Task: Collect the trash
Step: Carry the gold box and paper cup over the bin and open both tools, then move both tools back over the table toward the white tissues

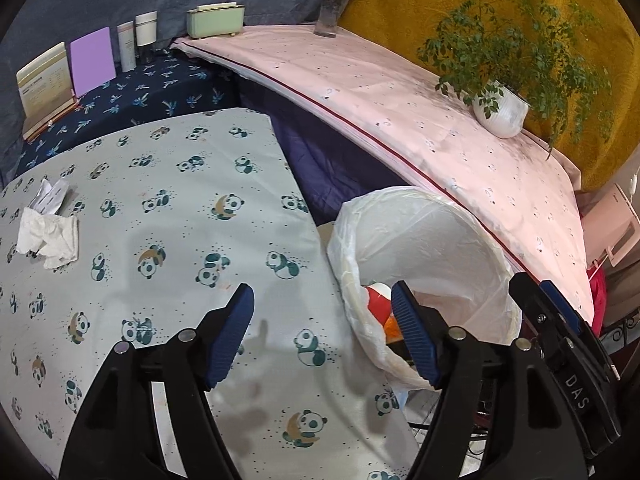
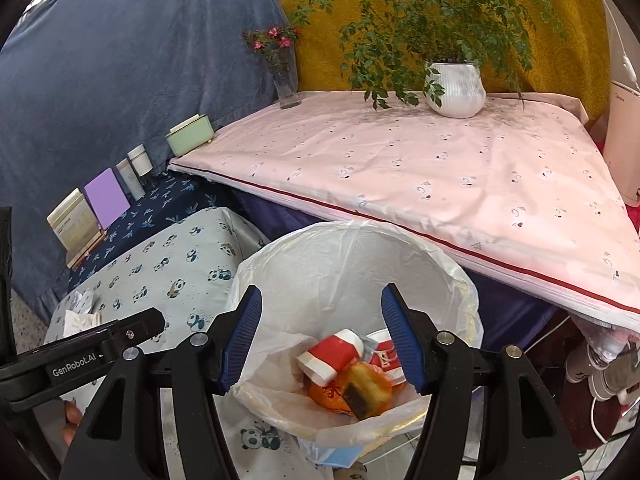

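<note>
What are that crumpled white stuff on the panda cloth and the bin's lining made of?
The crumpled white wad looks like tissue paper: matte, soft, torn, ragged edges. The translucent white bin liner appears to be thin plastic film: slightly glossy, wrinkled, light showing through, folded over the rim.

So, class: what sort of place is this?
Probably a lived-in home room: cloth-covered tables, a potted plant, a flower vase, and a lined trash bin with crumpled tissues left to collect.

**Trash and Bin Status**

Crumpled white tissues [image 1: 48, 236] are lying on the panda-print surface, well apart from the bin. The white-lined trash bin [image 2: 460, 280] is standing open, holding two red-and-white paper cups [image 2: 332, 354] and an orange wrapper [image 2: 360, 390].
</note>
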### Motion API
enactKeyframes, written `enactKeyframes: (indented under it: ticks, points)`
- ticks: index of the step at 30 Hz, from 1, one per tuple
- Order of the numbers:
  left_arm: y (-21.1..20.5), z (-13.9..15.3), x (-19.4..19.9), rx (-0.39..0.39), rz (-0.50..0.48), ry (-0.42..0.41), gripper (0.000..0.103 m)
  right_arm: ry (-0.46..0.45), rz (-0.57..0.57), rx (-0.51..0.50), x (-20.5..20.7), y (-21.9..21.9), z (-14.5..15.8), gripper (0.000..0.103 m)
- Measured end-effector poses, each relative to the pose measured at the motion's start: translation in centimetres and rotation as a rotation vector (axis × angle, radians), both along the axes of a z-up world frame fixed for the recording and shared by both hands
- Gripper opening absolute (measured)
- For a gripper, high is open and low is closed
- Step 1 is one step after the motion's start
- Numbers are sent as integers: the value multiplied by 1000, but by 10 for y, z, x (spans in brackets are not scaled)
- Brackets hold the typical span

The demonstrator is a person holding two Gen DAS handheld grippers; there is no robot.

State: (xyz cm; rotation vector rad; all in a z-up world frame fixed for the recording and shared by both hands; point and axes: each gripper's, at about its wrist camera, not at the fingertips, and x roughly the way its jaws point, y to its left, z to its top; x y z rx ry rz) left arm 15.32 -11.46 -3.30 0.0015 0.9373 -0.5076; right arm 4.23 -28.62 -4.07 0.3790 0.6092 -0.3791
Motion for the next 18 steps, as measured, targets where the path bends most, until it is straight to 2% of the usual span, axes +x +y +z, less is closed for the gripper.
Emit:
enactKeyframes:
  ticks: [18]
  points:
    - [65, 2, 9, -28, 106, 3, 71, 6, 93, -32, 21, 50, 12, 61]
